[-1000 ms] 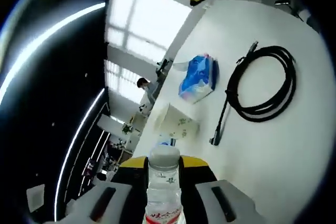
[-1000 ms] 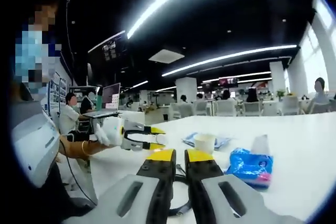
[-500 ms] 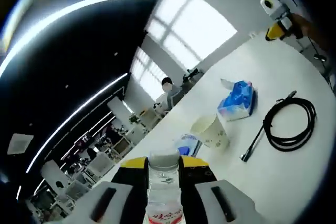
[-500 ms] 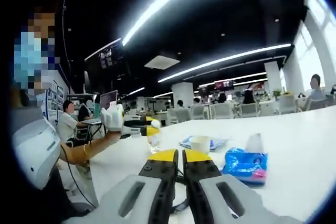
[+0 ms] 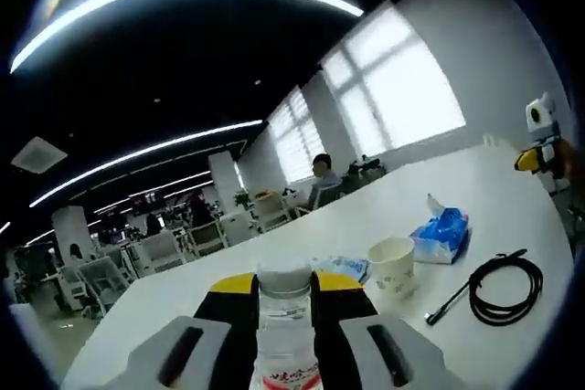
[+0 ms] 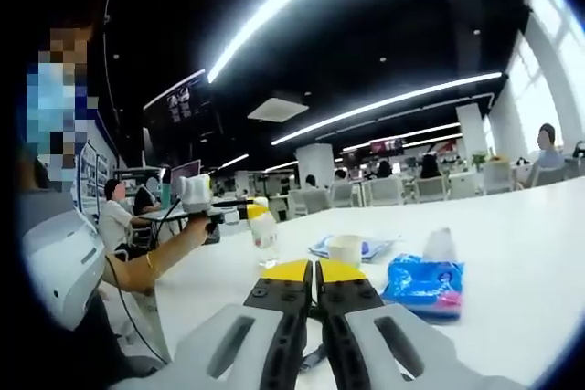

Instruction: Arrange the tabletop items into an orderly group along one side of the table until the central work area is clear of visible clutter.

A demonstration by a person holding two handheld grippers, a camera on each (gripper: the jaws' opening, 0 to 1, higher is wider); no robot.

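One clear water bottle (image 5: 285, 317) sits clamped between the left gripper (image 5: 281, 291) jaws, its base cut off. Beyond it on the white tabletop (image 5: 512, 226) lie one paper cup (image 5: 391, 267), one blue tissue pack (image 5: 441, 235) and one coiled black cable (image 5: 498, 279). The right gripper (image 6: 315, 273) has its jaws closed on nothing; its view shows the bottle held upright in the air, while the cable is mostly hidden behind its jaws.
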